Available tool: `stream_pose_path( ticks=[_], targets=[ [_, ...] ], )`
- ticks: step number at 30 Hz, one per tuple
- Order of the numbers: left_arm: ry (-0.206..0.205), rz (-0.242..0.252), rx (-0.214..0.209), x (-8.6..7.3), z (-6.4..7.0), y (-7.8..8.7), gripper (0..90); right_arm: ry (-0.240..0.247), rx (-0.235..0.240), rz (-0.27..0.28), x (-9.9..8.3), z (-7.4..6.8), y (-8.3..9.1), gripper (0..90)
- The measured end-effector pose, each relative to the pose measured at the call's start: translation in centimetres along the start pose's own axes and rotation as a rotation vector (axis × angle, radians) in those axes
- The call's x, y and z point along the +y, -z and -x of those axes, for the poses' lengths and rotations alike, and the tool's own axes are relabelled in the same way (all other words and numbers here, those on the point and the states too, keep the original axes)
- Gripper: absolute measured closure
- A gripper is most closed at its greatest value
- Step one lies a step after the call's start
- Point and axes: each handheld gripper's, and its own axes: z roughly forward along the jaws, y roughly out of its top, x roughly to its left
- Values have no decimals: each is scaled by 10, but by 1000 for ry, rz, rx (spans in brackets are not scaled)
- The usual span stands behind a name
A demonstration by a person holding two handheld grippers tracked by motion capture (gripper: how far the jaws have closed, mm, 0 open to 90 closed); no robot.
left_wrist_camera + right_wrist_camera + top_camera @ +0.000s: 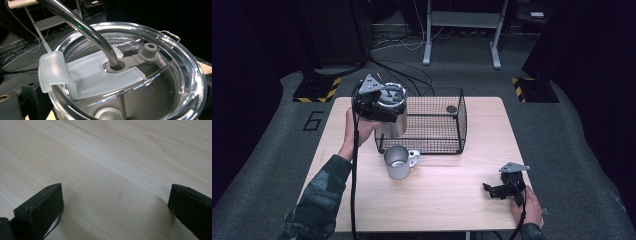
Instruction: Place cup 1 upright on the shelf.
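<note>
Upper left of the high view, the left gripper [373, 102] clamps the steel tumbler [393, 120]; keep it upright over the wire basket [438, 125]. The right gripper [116, 202] rests spread open, lower right.

The tumbler [391, 120] is brushed metal with a glossy clear plastic lid [160, 57], frosted flap [82, 75] and polished metal straw [82, 27]. The surface [120, 157] is pale matt wood; the tongs [116, 207] are matt black.
</note>
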Motion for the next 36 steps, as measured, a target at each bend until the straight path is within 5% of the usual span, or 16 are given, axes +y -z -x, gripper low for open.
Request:
stream_pose_path(
  ticks=[36],
  targets=[
    [71, -88, 40, -10, -19, -76, 40, -1, 1, 0, 0, 0, 0, 0]
  ],
)
